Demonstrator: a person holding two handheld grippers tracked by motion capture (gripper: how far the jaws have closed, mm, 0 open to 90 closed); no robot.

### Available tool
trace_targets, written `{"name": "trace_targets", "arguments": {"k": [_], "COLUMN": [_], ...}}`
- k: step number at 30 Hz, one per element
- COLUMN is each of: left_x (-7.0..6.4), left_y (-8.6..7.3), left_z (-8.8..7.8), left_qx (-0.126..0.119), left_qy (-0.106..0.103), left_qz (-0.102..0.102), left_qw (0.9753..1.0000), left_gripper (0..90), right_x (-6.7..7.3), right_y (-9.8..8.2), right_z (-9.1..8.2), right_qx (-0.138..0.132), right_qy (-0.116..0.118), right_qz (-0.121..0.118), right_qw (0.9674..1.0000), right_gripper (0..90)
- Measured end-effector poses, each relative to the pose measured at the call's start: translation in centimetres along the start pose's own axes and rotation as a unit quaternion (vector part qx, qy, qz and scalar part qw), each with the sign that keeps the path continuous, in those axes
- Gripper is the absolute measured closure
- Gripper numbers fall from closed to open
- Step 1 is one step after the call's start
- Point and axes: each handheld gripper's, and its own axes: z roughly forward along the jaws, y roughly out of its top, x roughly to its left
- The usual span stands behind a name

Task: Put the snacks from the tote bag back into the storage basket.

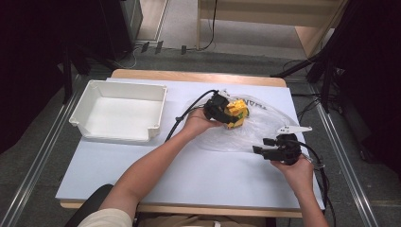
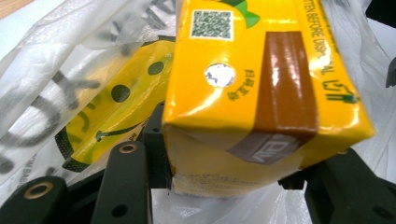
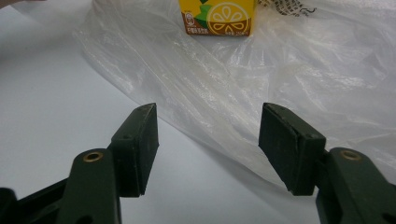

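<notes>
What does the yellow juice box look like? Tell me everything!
The yellow juice box is a glossy carton. It has a brown stripe, a square code patch, a round silver straw hole and green leaf art; the right gripper view shows a lemon slice picture on one face. It sits at the mouth of the clear plastic bag on the white table, between the jaws of the left tool, which stand on either side of it. A yellow spotted packet lies beside it inside the bag.

Left forearm extends diagonally forward; left claw (image 1: 226, 109) is angled rightward, its jaws closed against opposite sides of a load. Right claw (image 1: 265, 145) is held level in the right hand (image 1: 294, 171), pointing leftward, jaws spread apart and unloaded.
</notes>
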Motion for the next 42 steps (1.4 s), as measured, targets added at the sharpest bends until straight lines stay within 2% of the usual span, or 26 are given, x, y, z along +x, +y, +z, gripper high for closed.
{"name": "trace_targets", "arguments": {"k": [3,6,7,11,13,19,26,34,42], "left_x": [-0.2,-0.3,-0.5,-0.9,-1.2,-1.5,-1.3,-1.4,-1.4], "left_y": [0.1,0.3,0.5,1.1,1.5,2.1,2.1,2.0,1.2], "left_z": [-0.1,-0.2,-0.4,-1.2,-1.7,-2.7,-3.4,-4.6,-5.6], "left_qx": [0.004,-0.002,-0.004,-0.007,-0.010,-0.011,0.000,0.007,0.009], "left_qy": [0.002,-0.004,-0.003,-0.012,-0.011,-0.018,-0.024,-0.023,-0.018], "left_qz": [0.006,0.000,0.004,-0.005,0.003,0.001,-0.010,-0.006,-0.014], "left_qw": [1.0000,1.0000,1.0000,0.9999,0.9999,0.9998,0.9997,0.9997,0.9997], "left_gripper": [51.5,51.7,51.7,51.7,51.7,51.7,51.7,51.6,51.6], "right_x": [0.0,0.0,0.0,0.0,0.0,0.0,0.0,0.2,0.4], "right_y": [0.0,0.0,0.0,0.0,0.0,0.1,0.1,0.3,0.7], "right_z": [0.0,0.1,0.1,0.0,0.0,0.0,0.2,0.3,0.7], "right_qx": [0.001,0.001,0.001,-0.002,-0.001,-0.003,-0.005,-0.007,-0.004], "right_qy": [0.000,0.001,0.000,0.000,0.001,0.004,0.006,0.011,0.014], "right_qz": [0.000,0.000,0.000,0.000,0.000,0.002,0.000,-0.003,-0.008], "right_qw": [1.0000,1.0000,1.0000,1.0000,1.0000,1.0000,1.0000,0.9999,0.9999], "right_gripper": [38.6,38.7,38.7,38.7,38.7,38.7,38.8,39.0,39.1]}}
